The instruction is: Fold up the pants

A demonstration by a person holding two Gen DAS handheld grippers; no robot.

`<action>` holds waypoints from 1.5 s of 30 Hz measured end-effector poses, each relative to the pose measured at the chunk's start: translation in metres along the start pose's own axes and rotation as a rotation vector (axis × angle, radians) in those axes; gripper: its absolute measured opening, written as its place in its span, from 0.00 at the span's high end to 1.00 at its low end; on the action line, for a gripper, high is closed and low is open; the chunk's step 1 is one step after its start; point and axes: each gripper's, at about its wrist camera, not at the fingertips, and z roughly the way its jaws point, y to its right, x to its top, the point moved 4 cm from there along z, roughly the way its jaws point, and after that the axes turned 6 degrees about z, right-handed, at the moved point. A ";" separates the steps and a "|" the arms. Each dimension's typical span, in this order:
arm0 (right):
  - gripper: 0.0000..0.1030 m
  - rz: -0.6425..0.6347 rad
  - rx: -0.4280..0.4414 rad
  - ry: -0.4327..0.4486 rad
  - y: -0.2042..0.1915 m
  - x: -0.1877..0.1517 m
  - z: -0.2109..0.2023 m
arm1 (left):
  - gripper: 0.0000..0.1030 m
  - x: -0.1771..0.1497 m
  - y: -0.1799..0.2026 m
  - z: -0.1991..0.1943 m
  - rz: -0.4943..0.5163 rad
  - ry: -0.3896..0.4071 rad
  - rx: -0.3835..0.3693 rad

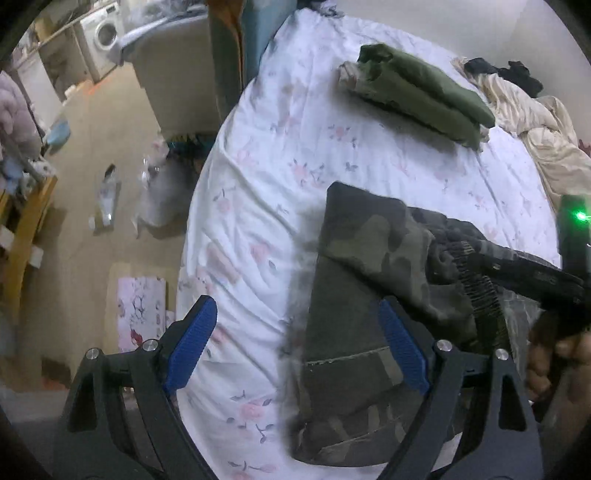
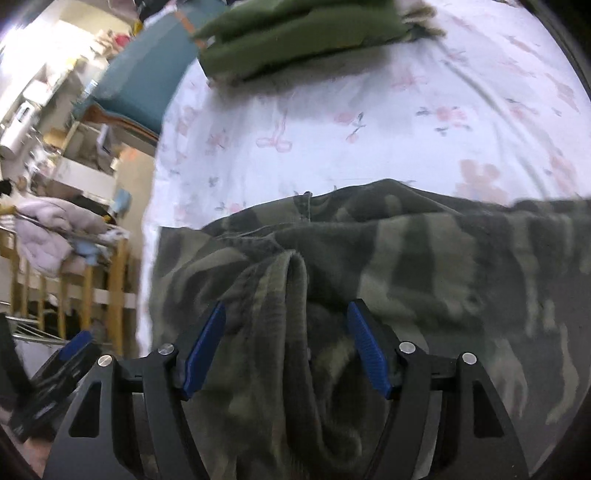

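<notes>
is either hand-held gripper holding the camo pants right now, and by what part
Neither grips them. The left hand-held gripper is open over the bed. The right hand-held gripper is open astride a raised fold of the camo pants, pads not pressing.

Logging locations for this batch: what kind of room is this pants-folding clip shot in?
Most likely a lived-in bedroom in a home. The camouflage pants lie on a bed with a floral sheet, folded green pants wait farther back, and a washing machine stands across the cluttered floor.
</notes>
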 end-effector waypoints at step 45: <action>0.58 0.164 -0.069 -0.104 0.085 -0.138 -0.079 | 0.16 -0.009 -0.022 0.009 -0.148 -0.076 -0.093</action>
